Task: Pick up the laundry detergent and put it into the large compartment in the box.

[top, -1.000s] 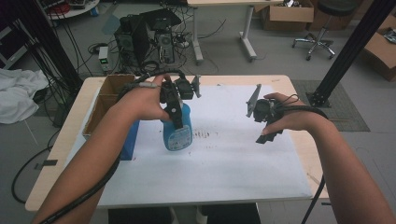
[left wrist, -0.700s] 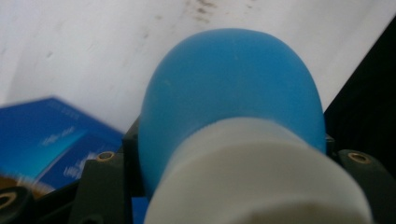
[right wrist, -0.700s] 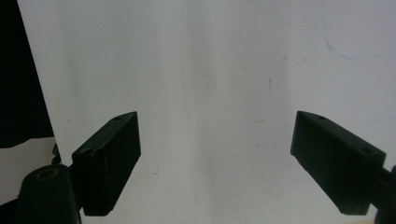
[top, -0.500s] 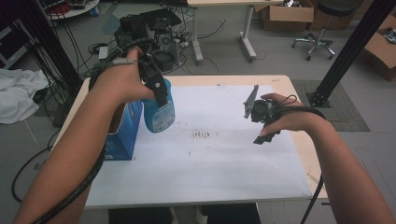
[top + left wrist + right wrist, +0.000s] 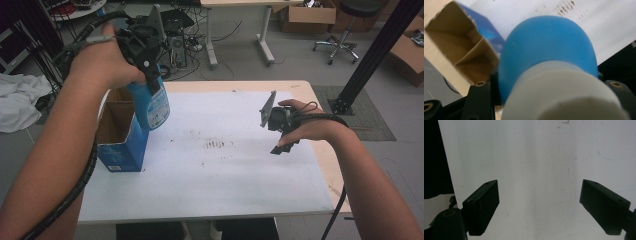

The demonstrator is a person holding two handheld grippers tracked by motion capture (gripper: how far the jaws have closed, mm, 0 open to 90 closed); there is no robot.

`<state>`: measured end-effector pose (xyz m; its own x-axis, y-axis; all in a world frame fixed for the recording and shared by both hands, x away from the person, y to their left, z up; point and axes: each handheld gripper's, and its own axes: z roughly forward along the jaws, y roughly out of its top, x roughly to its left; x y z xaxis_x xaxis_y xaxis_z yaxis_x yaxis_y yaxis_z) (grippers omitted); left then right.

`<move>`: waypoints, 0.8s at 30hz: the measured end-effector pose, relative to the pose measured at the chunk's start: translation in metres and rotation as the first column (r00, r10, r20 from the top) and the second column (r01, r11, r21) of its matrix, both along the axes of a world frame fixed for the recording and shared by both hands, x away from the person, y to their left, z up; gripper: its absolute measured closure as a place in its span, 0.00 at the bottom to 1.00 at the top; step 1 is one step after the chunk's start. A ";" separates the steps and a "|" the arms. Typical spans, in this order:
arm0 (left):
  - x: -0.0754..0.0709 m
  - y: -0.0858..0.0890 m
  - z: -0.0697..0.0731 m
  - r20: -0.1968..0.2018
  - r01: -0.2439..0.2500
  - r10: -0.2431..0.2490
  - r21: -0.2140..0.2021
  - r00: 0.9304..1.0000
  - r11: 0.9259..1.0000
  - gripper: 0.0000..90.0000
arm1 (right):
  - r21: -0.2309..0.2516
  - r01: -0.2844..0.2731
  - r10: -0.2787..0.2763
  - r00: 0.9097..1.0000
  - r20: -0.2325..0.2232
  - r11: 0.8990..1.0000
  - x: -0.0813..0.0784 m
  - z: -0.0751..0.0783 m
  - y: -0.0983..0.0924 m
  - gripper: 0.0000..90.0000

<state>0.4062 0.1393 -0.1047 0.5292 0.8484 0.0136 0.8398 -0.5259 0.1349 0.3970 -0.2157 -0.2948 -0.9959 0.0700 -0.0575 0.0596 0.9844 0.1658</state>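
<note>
Your left claw [image 5: 150, 82] is clamped around the blue bottle [image 5: 150, 102] near its top, and you have it raised clear of the surface [image 5: 225, 190], hanging above the open blue carton [image 5: 120, 142] that stands at the surface's left edge. In the high view the bottle leans a little, its base just over the carton's near right corner, not yet inside it. From the left gripper view you look straight down the bottle [image 5: 549, 42]: the white cap [image 5: 564, 95] sits closest to the lens, the rounded blue body swells beyond it, and the black jaws press in on either side of it. Behind the bottle that same view shows the carton [image 5: 461, 50] with its brown cardboard interior and a divider that splits it into compartments (which compartment lies under the bottle you cannot tell from here). Your right claw [image 5: 282, 145] hovers over the right part of the surface, well apart from bottle and carton, held in your right hand [image 5: 305, 125] with its grey plate sticking up. In the right gripper view its two black jaws stand wide apart with nothing between them, pointed down at the bare white sheet [image 5: 536, 170], which is marked with a few dark specks. A cluster of dark smudges [image 5: 217, 145] sits on the middle of the sheet, between your two hands.
</note>
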 end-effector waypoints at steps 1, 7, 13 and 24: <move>0.000 0.003 0.004 0.003 -0.027 0.027 -0.007 1.000 1.000 0.44 | 0.000 -0.005 0.005 1.000 0.002 1.000 0.000 0.000 0.001 0.18; 0.000 0.030 0.026 0.014 -0.164 0.165 -0.027 0.986 0.986 0.44 | 0.001 -0.013 0.013 1.000 0.005 1.000 -0.001 0.000 0.003 0.18; -0.001 0.057 0.042 0.043 -0.333 0.334 -0.016 0.942 0.943 0.44 | 0.001 -0.020 0.020 1.000 0.004 1.000 -0.002 0.000 0.005 0.18; -0.002 0.097 0.043 0.022 -0.467 0.468 -0.028 0.883 0.884 0.44 | 0.002 -0.024 0.024 1.000 0.008 1.000 -0.003 0.000 0.005 0.18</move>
